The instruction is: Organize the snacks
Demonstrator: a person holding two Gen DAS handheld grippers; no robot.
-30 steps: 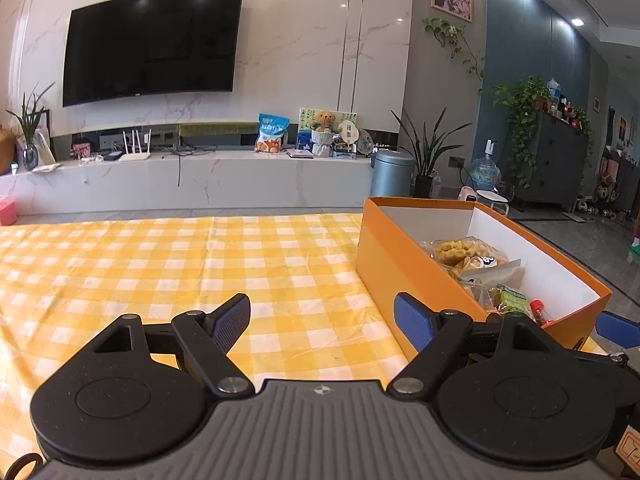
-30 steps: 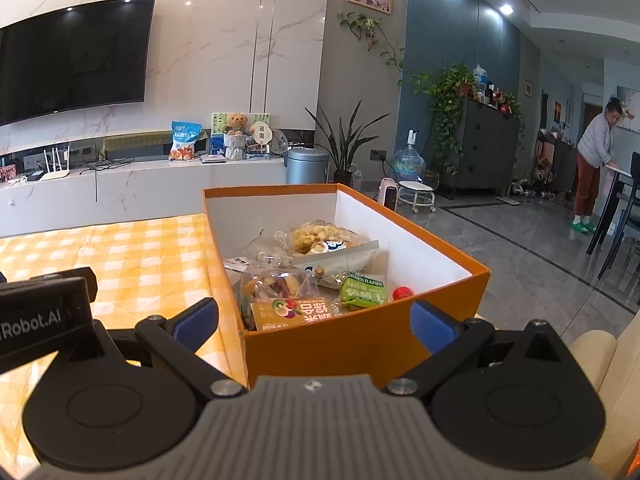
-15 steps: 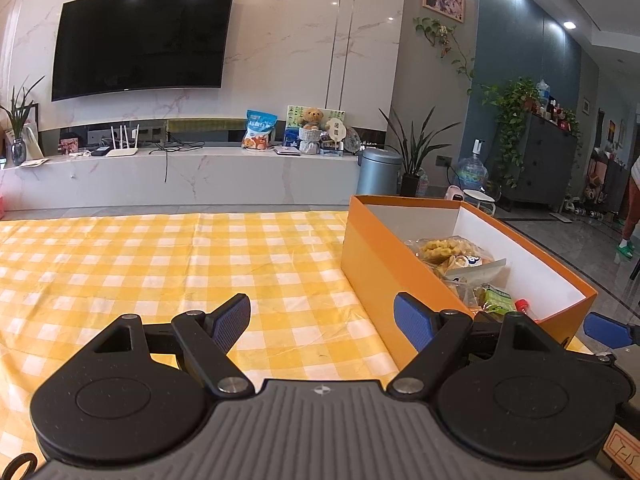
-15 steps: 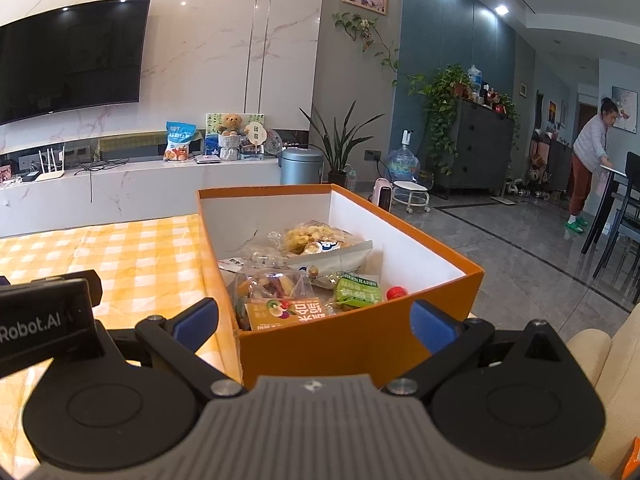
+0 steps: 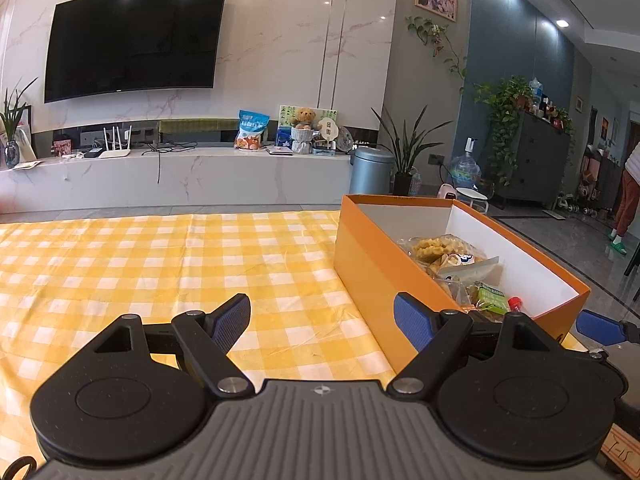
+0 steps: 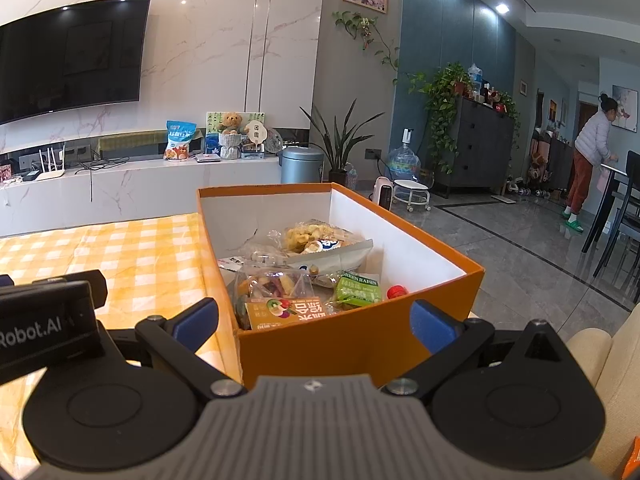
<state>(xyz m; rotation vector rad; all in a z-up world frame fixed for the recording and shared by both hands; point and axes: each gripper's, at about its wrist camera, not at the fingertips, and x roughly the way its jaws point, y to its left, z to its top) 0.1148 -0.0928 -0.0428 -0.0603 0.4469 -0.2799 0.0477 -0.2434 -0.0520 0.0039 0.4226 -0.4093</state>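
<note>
While set wide apart over bare yellow-and-white checked cloth on the worktop (image 5: 160,256), left tool (image 5: 322,318) empty, blue pads (image 5: 230,320) clear of everything, orange cardboard box with white inside (image 5: 372,264) just beside its right-hand pad. Right tool (image 6: 314,320) likewise spread wide, pads either side of the box's near orange wall (image 6: 340,350) but not pressing on it; nothing held.

Inside the box, all gathered toward the near end: clear bag of pale yellow crisps (image 6: 316,240) furthest in, clear bag of mixed dried fruit (image 6: 272,286) in front of it, orange printed packet (image 6: 288,312) against the near wall, small green raisin box (image 6: 356,290) to the right, red bottle cap (image 6: 397,291) beside that. Far end of the box floor bare.

Left of the box, long open run of cloth with nothing standing on it, as far as the worktop's far edge. Right of the box, worktop edge close, then grey tiled floor (image 6: 500,248) and a cream cushion corner (image 6: 600,360) low at the right.

From the left view only: side wall of the box and the right tool's blue pad tip (image 5: 600,326) past its near corner. From the right view only: black camera block marked "Robot.AI" (image 6: 44,328) at the left, full spread of packets, and a person in a pale jacket and red trousers (image 6: 588,160) well away at a dark dining table.
</note>
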